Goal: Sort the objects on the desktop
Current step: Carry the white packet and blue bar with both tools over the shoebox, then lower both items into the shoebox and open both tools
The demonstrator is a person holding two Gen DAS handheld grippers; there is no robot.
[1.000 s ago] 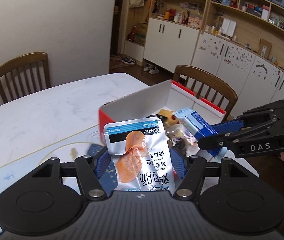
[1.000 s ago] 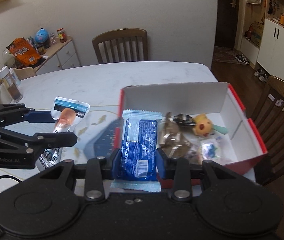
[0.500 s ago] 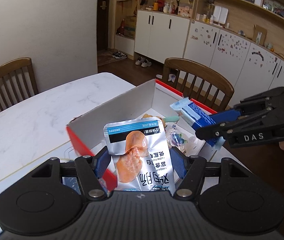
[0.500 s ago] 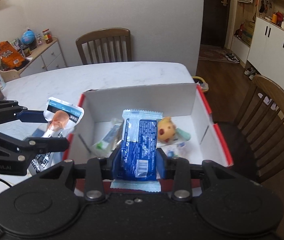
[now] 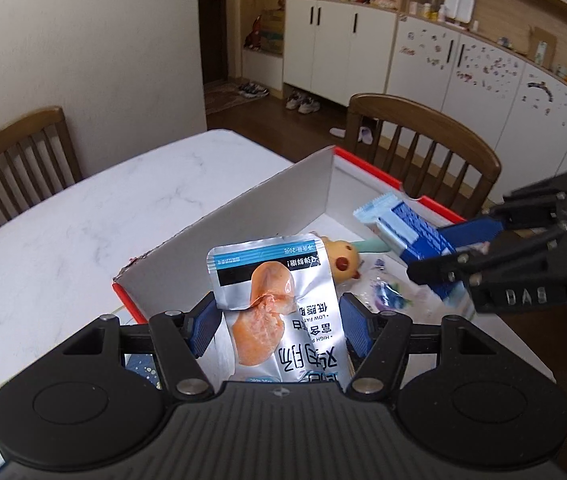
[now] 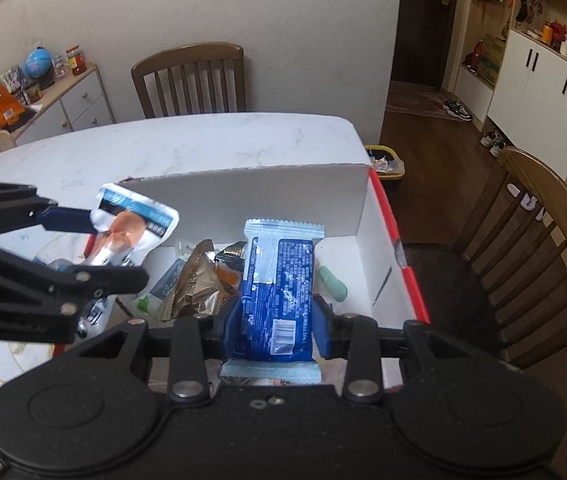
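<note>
Silver foil shows between the fingers of the left gripper point(image 5: 279, 322), which clamps one chicken-breast pouch point(image 5: 273, 308) above the near left corner of the box point(image 5: 243, 216). Beside it the right gripper point(image 6: 277, 322) pinches one blue snack packet point(image 6: 277, 296) upright over the box's near edge. On the box floor lie one yellow toy point(image 5: 341, 258) and one gold wrapper point(image 6: 195, 288), on a table point(image 5: 83, 220) with two chairs point(image 5: 419, 148) at its edges.

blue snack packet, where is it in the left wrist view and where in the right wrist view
Left wrist view: the blue snack packet is at right of centre, held in the right claw above the red-edged box.
Right wrist view: the packet is at bottom centre, upright in that claw.
Shared landmark: the box's white far wall.
</note>
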